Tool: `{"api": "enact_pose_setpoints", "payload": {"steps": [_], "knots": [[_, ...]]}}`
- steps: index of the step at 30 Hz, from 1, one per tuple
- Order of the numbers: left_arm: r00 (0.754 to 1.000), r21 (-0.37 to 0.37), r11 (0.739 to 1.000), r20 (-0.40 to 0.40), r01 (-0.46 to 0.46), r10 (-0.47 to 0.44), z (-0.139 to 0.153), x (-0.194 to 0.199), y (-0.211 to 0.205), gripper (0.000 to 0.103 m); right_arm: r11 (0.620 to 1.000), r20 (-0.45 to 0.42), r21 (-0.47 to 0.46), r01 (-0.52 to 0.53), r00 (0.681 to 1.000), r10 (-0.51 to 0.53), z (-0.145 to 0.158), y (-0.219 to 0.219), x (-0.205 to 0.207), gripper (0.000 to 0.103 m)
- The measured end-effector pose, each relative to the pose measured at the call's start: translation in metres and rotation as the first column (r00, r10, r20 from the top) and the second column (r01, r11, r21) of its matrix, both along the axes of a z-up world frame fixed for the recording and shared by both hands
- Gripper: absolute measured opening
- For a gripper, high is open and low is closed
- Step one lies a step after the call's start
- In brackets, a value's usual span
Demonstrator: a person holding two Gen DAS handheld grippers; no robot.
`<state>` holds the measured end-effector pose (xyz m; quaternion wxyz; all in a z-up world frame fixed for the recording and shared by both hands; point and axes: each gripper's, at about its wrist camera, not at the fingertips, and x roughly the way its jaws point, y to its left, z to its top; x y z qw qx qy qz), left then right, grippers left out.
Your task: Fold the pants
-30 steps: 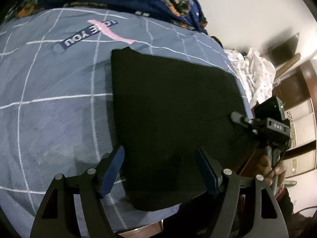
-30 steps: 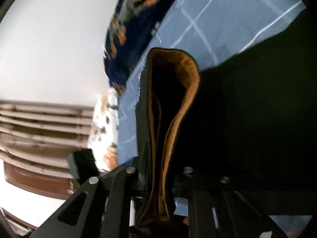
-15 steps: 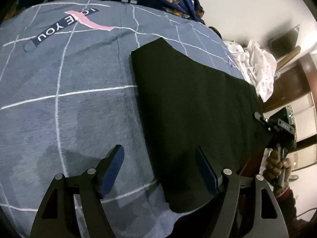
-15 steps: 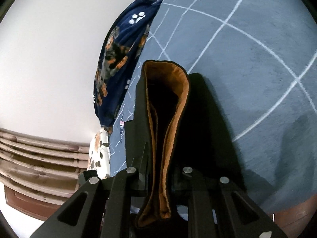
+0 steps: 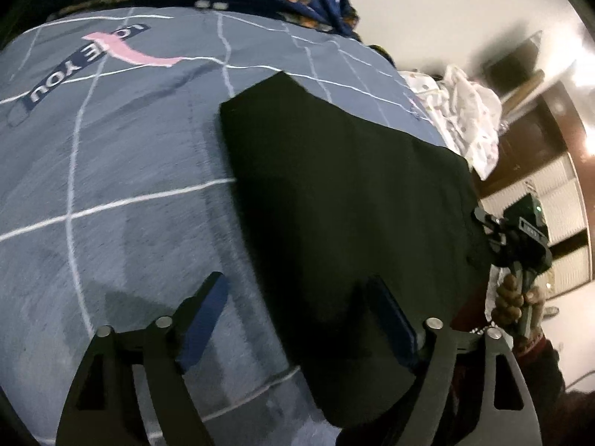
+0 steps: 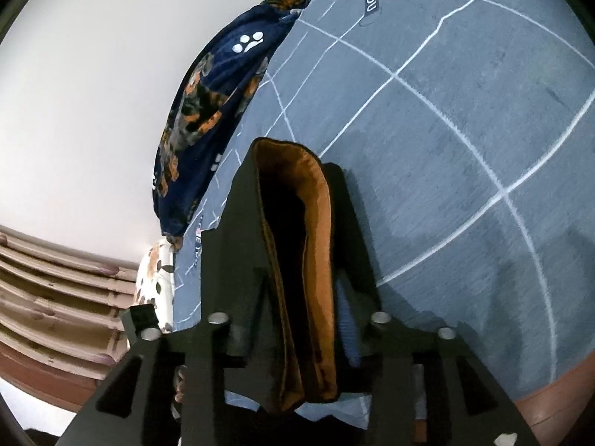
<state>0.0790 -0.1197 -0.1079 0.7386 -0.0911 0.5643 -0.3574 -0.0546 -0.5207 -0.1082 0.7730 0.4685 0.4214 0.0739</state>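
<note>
Black pants point(image 5: 342, 200) lie folded flat on the grey-blue checked bed cover point(image 5: 111, 171). My left gripper point(image 5: 297, 312) is open with blue pads; its right finger is over the pants' near-left corner, its left finger over bare cover. My right gripper point(image 6: 293, 297) is shut on the pants' edge point(image 6: 297, 223), whose orange-brown lining shows in a raised fold. The right gripper also shows in the left wrist view point(image 5: 517, 238), at the pants' right edge, held by a hand.
A dark blue patterned blanket point(image 6: 208, 111) lies along the wall side of the bed. White spotted cloth point(image 5: 468, 119) lies heaped beyond the pants. The bed's brown edge point(image 6: 557, 390) is close to my right gripper. Wooden furniture point(image 5: 550, 141) stands at the right.
The left camera view has swung, so the pants sit a little lower and nearer the open fingers. The right gripper has kept its grip on the folded edge and tipped up over the cover.
</note>
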Motion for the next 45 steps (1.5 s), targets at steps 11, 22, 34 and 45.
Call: {"api": "enact_pose_setpoints", "payload": {"steps": [11, 22, 34, 45], "knots": [[0.994, -0.144, 0.984, -0.032, 0.101, -0.107, -0.003, 0.019, -0.026, 0.099, 0.990, -0.048, 0.005, -0.142, 0.989, 0.142, -0.022, 0.021, 0.028, 0.030], [0.999, -0.151, 0.988, -0.031, -0.010, 0.005, 0.009, 0.021, 0.022, 0.008, 0.961, 0.015, 0.186, -0.203, 0.979, 0.204, -0.032, 0.074, 0.035, 0.018], [0.965, 0.022, 0.966, 0.056, -0.258, 0.257, 0.005, 0.016, 0.154, 0.035, 0.883, 0.052, 0.237, -0.406, 0.912, 0.406, -0.044, 0.207, 0.101, 0.017], [0.958, 0.012, 0.964, 0.121, -0.265, 0.262, 0.003, 0.005, 0.137, 0.069, 0.916, 0.040, 0.174, -0.361, 0.932, 0.360, -0.029, 0.178, 0.086, 0.017]]}}
